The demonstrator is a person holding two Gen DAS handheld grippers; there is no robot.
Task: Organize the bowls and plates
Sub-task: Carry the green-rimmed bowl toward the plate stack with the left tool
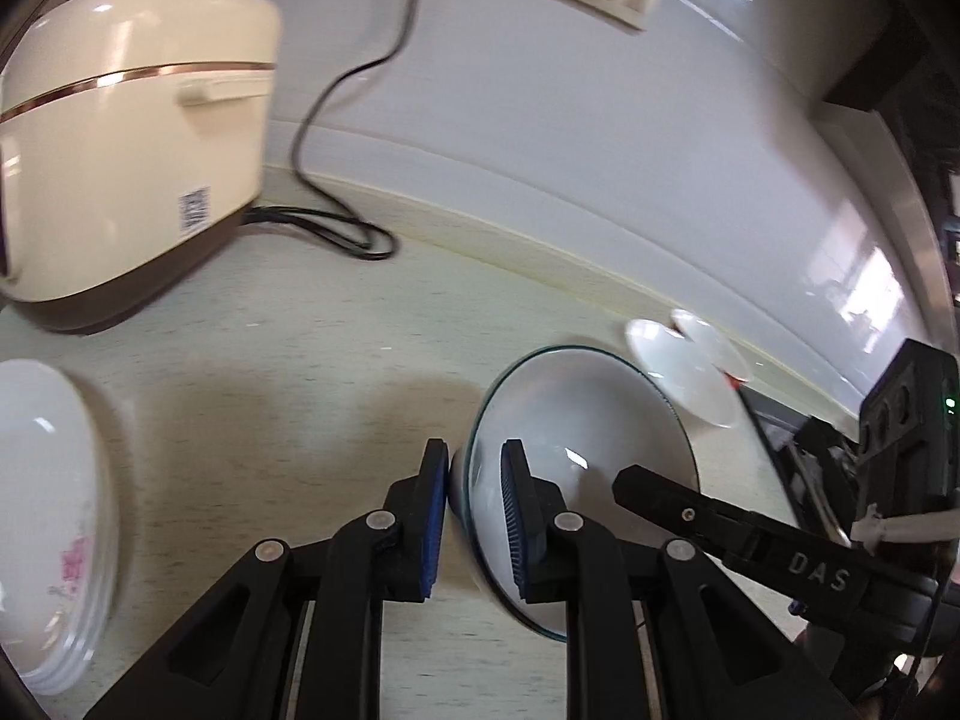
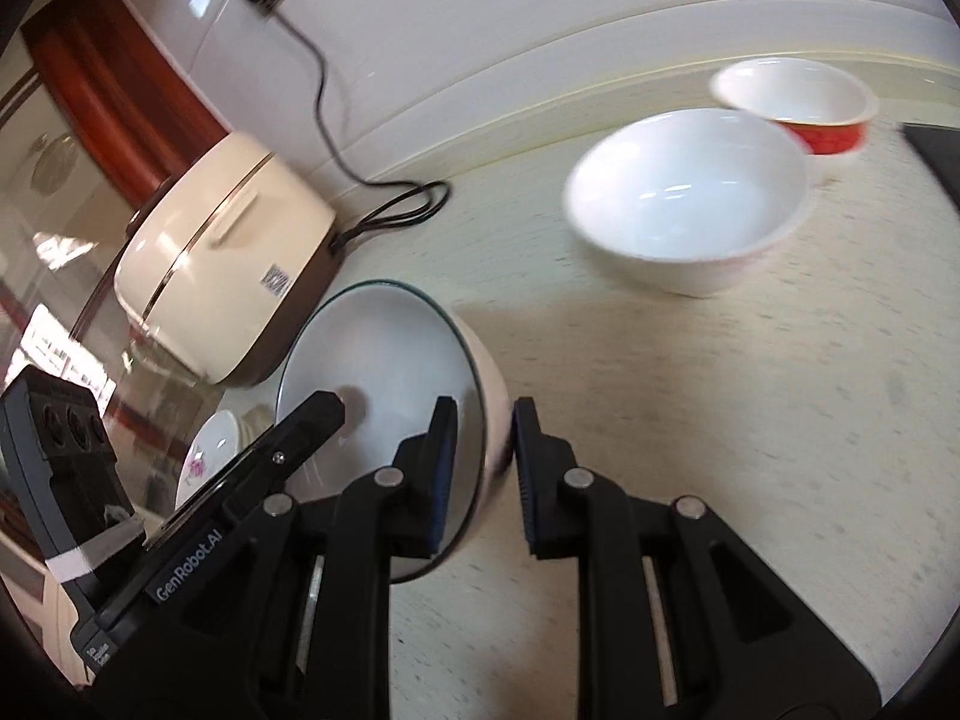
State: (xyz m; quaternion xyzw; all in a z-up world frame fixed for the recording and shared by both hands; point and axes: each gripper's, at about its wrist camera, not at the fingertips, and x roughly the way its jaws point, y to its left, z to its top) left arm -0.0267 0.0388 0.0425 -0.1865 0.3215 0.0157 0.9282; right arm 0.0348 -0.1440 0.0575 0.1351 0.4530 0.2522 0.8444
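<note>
Bowls: 3 in total, i.e. 1 with dark rim point(image 2: 384, 354), 1 plain white point(image 2: 684, 192), 1 red-sided point(image 2: 798, 102). Plates: 1 stack point(image 1: 54, 516) with pink flower print, approx. 3 pcs, exact no. not clear. Rice cooker point(image 1: 132, 150): 1. Grippers: 2, left point(image 1: 474, 516) and right point(image 2: 480, 474).

"DAS" on right tool point(image 1: 819, 571); "GenRobot.AI" on left tool point(image 2: 189, 567)

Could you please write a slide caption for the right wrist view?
Both grippers, right and left, clamp opposite rims of a green-rimmed bowl above the counter.
</note>
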